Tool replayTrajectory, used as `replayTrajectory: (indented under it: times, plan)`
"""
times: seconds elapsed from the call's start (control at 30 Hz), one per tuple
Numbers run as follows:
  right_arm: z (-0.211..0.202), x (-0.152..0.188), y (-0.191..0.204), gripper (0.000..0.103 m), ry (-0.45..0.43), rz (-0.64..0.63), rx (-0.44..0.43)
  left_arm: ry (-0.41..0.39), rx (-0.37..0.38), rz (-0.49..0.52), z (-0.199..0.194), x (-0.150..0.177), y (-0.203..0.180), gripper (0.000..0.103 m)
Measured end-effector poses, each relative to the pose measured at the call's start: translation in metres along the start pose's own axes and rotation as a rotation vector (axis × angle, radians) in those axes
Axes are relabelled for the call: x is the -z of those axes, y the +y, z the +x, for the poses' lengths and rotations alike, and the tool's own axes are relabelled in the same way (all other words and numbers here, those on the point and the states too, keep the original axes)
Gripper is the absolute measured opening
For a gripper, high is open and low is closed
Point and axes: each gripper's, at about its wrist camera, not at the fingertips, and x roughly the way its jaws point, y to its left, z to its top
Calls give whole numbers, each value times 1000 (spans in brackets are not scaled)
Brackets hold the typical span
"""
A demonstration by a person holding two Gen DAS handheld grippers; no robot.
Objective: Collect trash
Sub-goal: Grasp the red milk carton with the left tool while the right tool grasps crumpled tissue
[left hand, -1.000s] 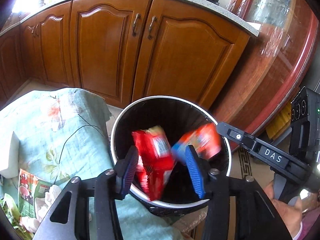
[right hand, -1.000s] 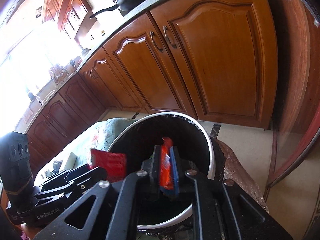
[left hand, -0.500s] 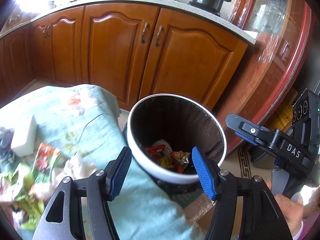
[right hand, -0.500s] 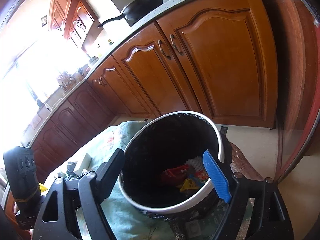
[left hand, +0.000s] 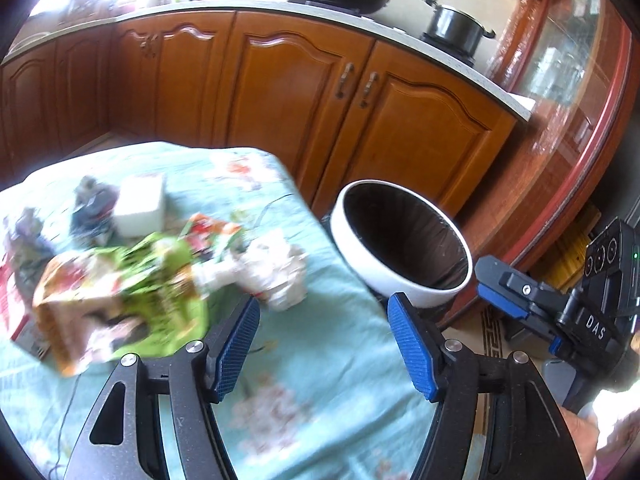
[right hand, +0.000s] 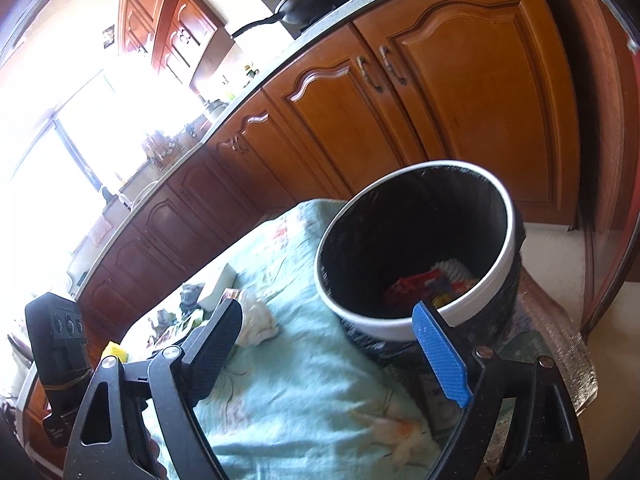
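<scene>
A white-rimmed bin with a black liner (left hand: 404,248) stands off the right edge of the table; in the right wrist view (right hand: 416,256) red and yellow wrappers (right hand: 424,290) lie at its bottom. My left gripper (left hand: 324,340) is open and empty over the teal tablecloth (left hand: 320,400). Left of it lie a green and orange wrapper (left hand: 120,292) and crumpled white tissue (left hand: 276,272). My right gripper (right hand: 328,344) is open and empty, just short of the bin's near rim; the tissue (right hand: 256,320) lies by its left finger.
A white box (left hand: 140,204), dark wrappers (left hand: 92,208) and a red packet (left hand: 8,296) lie further left on the table. Wooden kitchen cabinets (left hand: 288,92) stand behind. A glass-front cabinet (left hand: 568,92) is at the right.
Both grippers let their wrappers fall into the bin, opened, and pulled back. The left gripper has swung left over the table, so the remaining trash has come into view.
</scene>
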Motion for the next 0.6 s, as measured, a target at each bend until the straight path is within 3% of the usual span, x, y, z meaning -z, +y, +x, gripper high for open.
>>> replayTrajectory:
  times: [0.6]
  plan:
    - [32,45,54,89,104,-66,-62,-44,-92,-150,-81,41,66,66]
